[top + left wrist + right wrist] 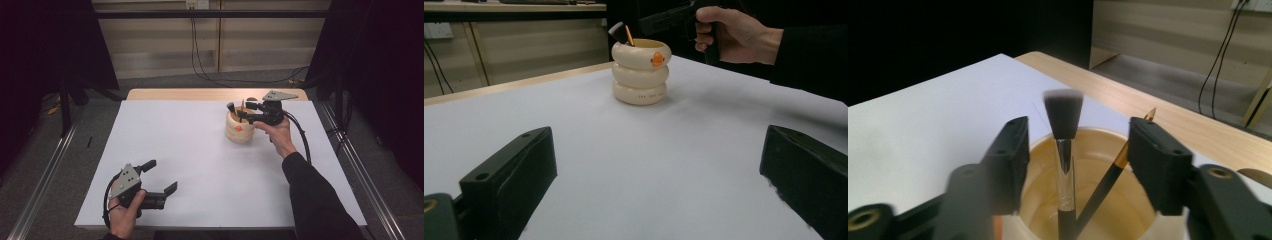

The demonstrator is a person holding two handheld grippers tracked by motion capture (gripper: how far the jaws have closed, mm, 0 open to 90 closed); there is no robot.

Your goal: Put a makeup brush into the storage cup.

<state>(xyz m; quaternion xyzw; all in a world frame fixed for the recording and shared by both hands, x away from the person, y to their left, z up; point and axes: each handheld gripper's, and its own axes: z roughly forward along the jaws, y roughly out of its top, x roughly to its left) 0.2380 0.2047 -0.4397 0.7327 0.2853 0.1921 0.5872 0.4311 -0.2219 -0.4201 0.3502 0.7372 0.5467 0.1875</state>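
Note:
A cream ringed holder (239,129) with an orange mark stands at the table's back right. A black-bristled makeup brush (1064,112) stands upright in it, and a thin dark stick with a gold tip (1118,162) leans beside it. My right gripper (241,105) hovers over the holder's mouth. It is open, with one jaw on each side of the brush handle and a gap on both sides. My left gripper (161,176) is wide open with nothing in it, low over the front left of the table. The left gripper view shows the holder (641,75) far ahead of that gripper.
A white sheet (200,150) covers the table, and a strip of wood (175,94) shows along the far edge. Metal rails (45,175) run along the floor on both sides. Cables (200,50) hang at the back wall. Dark curtains flank the scene.

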